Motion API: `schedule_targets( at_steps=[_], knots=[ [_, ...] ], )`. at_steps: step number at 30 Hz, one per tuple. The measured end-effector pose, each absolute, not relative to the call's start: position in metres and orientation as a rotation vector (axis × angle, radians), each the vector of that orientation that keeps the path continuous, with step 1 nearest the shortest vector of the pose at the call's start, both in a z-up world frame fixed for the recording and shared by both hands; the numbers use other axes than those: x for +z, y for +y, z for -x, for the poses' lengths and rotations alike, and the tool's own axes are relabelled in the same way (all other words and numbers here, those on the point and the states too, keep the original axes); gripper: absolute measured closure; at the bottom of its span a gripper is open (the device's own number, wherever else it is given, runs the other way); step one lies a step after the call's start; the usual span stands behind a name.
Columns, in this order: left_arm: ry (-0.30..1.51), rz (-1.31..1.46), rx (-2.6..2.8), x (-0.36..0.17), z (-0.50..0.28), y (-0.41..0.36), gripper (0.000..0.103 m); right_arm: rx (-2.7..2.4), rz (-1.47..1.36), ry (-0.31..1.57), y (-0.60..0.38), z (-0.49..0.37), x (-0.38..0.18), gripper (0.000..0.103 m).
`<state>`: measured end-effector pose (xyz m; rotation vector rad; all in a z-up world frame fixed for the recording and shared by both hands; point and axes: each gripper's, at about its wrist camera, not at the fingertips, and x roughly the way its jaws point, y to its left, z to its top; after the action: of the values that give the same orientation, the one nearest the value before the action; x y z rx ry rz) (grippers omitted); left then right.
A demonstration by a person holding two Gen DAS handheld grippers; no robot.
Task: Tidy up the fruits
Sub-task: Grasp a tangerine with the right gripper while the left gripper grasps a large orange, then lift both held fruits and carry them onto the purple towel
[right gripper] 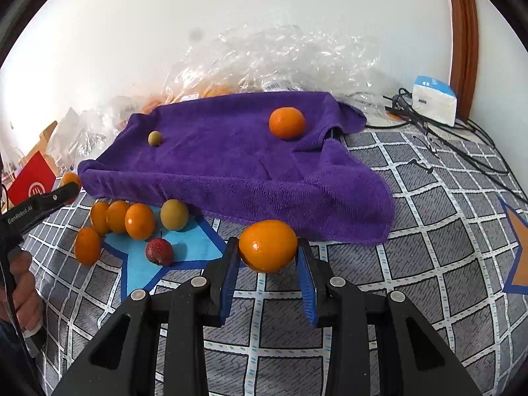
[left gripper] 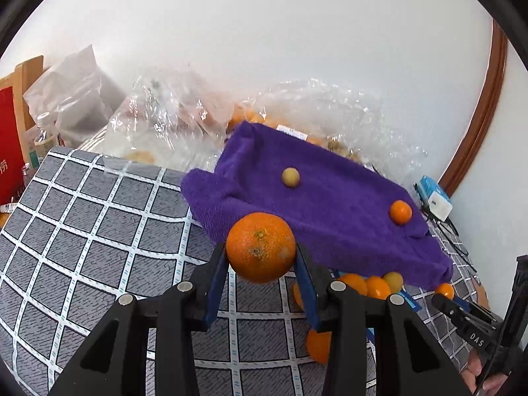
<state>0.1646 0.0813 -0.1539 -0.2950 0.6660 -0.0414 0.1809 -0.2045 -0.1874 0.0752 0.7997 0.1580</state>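
The left hand-held gripper [left gripper: 262, 257] pinched a large orange [left gripper: 260, 247] between its blue pads, held clear above the checked cloth [left gripper: 99, 217] that covered the surface. The right hand-held gripper [right gripper: 268, 250] pinched a smaller orange [right gripper: 268, 246] the same way.

A purple towel [right gripper: 231, 171] lay draped over something raised toward the far edge of the surface. On it sat a small greenish fruit [right gripper: 154, 138] and, well apart from it, a mandarin [right gripper: 286, 122]. Just below the towel's near edge a cluster of small oranges [right gripper: 128, 217] lay beside a yellow-green fruit [right gripper: 174, 214] and a small red fruit [right gripper: 159, 251], on a blue star shape [right gripper: 184, 247] printed on the cloth.

Crumpled clear plastic bags [right gripper: 280, 56] were piled against the white wall [right gripper: 165, 16] behind the towel, some with orange fruit inside. At the far right corner stood a white and blue box [right gripper: 434, 99] among black cables [right gripper: 462, 142], next to a brown wooden frame [right gripper: 463, 33]. A red box [right gripper: 31, 181] showed at the left edge.

The left tool's side read "GenRobot.AI"; the right tool's side read "DAS".
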Motion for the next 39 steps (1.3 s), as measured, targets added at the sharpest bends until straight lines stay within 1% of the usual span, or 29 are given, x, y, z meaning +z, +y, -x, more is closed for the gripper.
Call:
schedule_targets(
  at_steps=[12,18,25,39],
  knots=[
    [0.641,0.336,-0.049,-0.148,-0.162,0.086,0.065,0.165,-0.091,0.803,-0.206,-0.182,-0.188,0.069],
    [0.638,0.342,-0.051,-0.146,-0.160,0.087,0.065,0.168,-0.087,0.869,-0.203,-0.192,-0.197,0.069],
    [0.640,0.333,-0.058,-0.147,-0.160,0.084,0.065,0.184,-0.076,0.873,-0.200,-0.192,-0.198,0.068],
    [0.595,0.328,-0.071,-0.138,-0.154,0.082,0.065,0.171,-0.107,0.739,-0.210,-0.173,-0.172,0.069]
  ],
)
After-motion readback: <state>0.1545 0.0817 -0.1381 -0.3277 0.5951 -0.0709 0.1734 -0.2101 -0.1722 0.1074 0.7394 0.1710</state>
